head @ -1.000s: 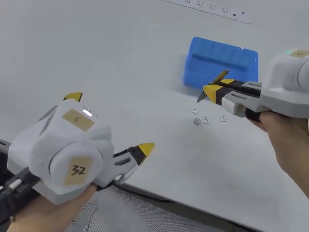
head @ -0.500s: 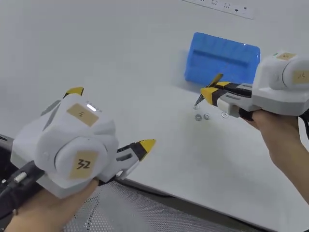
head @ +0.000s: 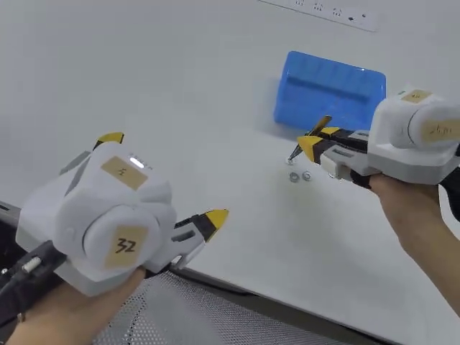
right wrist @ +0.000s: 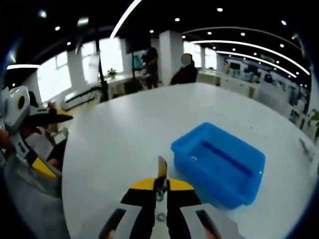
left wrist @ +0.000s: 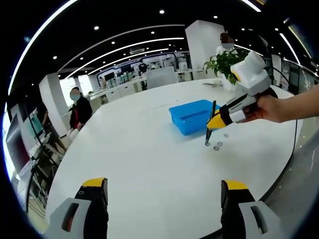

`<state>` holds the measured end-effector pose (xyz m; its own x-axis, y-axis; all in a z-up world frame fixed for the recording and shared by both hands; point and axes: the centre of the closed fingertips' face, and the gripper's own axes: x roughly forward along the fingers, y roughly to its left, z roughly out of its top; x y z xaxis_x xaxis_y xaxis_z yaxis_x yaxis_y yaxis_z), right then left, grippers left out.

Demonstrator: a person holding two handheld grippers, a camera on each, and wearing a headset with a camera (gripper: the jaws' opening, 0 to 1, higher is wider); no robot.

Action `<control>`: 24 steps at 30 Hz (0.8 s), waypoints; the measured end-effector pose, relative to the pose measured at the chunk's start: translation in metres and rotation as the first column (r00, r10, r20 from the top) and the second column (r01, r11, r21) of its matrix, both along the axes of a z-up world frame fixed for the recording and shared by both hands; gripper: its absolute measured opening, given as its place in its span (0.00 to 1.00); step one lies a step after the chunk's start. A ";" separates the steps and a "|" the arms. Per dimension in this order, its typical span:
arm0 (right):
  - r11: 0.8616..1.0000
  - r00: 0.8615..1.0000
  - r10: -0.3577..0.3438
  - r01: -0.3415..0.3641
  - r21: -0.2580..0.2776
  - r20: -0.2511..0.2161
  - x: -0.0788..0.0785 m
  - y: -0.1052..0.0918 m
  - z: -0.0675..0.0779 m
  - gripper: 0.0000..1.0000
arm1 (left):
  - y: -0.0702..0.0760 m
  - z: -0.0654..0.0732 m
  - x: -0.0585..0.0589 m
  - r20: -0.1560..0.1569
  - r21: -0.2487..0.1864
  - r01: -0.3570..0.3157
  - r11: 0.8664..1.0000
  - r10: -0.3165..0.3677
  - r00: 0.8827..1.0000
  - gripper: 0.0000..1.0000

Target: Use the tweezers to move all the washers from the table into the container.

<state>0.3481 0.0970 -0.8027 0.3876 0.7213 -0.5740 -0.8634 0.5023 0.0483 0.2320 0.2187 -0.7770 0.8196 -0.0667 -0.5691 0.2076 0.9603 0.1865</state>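
Small metal washers [head: 294, 177] lie on the white table in front of the blue container [head: 330, 90]. My right gripper [head: 320, 138] is shut on the tweezers [head: 305, 140], whose tip points down at the table just left of and behind the washers. In the right gripper view the jaws [right wrist: 162, 185] clamp the tweezers [right wrist: 161, 172], with a washer [right wrist: 160, 216] below and the container [right wrist: 219, 162] ahead; one washer [right wrist: 193, 158] lies inside it. My left gripper [head: 162, 177] hovers open and empty near the table's front edge. Its own view shows the tweezers [left wrist: 210, 124], washers [left wrist: 218, 147] and container [left wrist: 192, 115].
The white table [head: 180, 93] stretches wide to the left and behind. Its front edge [head: 237, 287] runs under my left gripper. A power strip [head: 323, 11] lies at the far edge. People [left wrist: 79, 107] and a plant [left wrist: 222, 62] stand far off in the room.
The right gripper has come in leftward and lowered, bringing the tweezers' tip down close to the washers. It now covers the rightmost washer. The left gripper has barely moved.
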 end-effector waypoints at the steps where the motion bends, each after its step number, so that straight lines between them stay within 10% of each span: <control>1: 1.000 1.000 0.002 -0.002 -0.003 0.003 0.001 0.000 0.000 0.03 | 0.000 0.000 0.000 0.000 -0.001 0.000 1.000 0.000 1.000 0.97; 15: 0.999 0.999 -0.029 0.030 0.027 -0.044 -0.001 -0.002 0.018 0.03 | -0.004 0.000 0.000 0.000 -0.016 0.018 1.000 -0.018 1.000 0.97; 24: 0.993 0.997 -0.082 0.080 0.090 0.016 0.021 -0.006 0.052 0.03 | -0.006 0.000 -0.001 0.001 -0.021 0.024 0.999 -0.024 1.000 0.98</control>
<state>0.3694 0.0911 -0.7507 0.4571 0.7350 -0.5008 -0.8214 0.5648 0.0792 0.2314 0.2131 -0.7768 0.8177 -0.0984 -0.5671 0.2307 0.9587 0.1663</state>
